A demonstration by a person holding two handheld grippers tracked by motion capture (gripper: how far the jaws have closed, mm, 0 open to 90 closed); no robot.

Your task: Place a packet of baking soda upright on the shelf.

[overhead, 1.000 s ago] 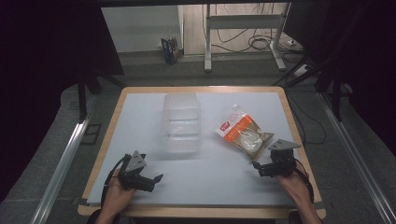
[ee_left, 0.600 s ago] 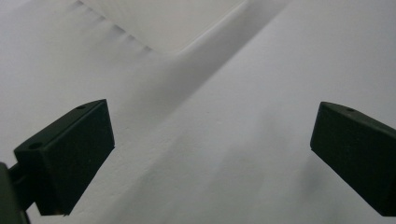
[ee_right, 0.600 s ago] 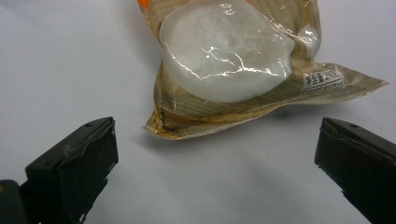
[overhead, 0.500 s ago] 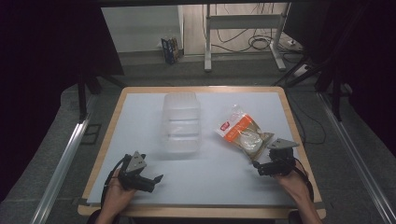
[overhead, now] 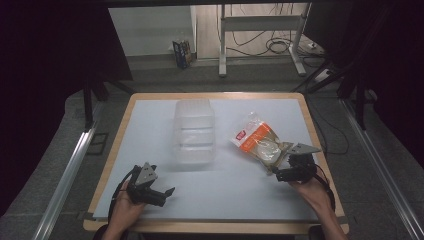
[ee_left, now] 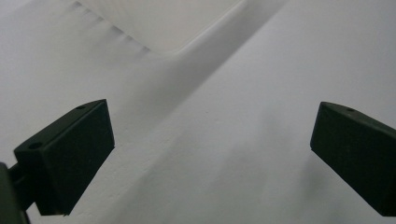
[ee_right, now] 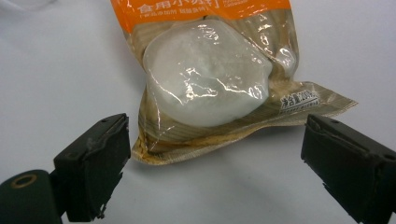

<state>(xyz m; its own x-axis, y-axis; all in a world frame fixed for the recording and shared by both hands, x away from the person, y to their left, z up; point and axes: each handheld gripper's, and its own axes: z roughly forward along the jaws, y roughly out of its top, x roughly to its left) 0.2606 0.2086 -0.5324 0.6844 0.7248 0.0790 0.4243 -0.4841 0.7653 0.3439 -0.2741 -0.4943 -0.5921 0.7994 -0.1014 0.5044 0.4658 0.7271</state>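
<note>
1. Slippage is our first worry: the food packet (ee_right: 212, 88) lies flat on the table (overhead: 150, 120) at its right side, just beyond our right gripper (ee_right: 212, 170). Those jaws stand wide, have just been closing a little, and hold nothing; the packet's near edge sits just ahead of the gap, not between the pads.
2. If we close on that thin sealed edge alone, we judge the glossy film could slide out or crumple, and the heavy white lump inside could swing the packet loose.
3. Pushing forward too low could shove the packet farther away instead of catching it.
4. Our left gripper (overhead: 150, 187), near the table's near-left edge, is wide open and empty over bare surface.
5. The clear plastic container (overhead: 194, 132) at mid-table is hard to read: we cannot tell whether it has a lid or anything inside.
6. The packet's printing is cut off at the top of the right gripper view.
</note>
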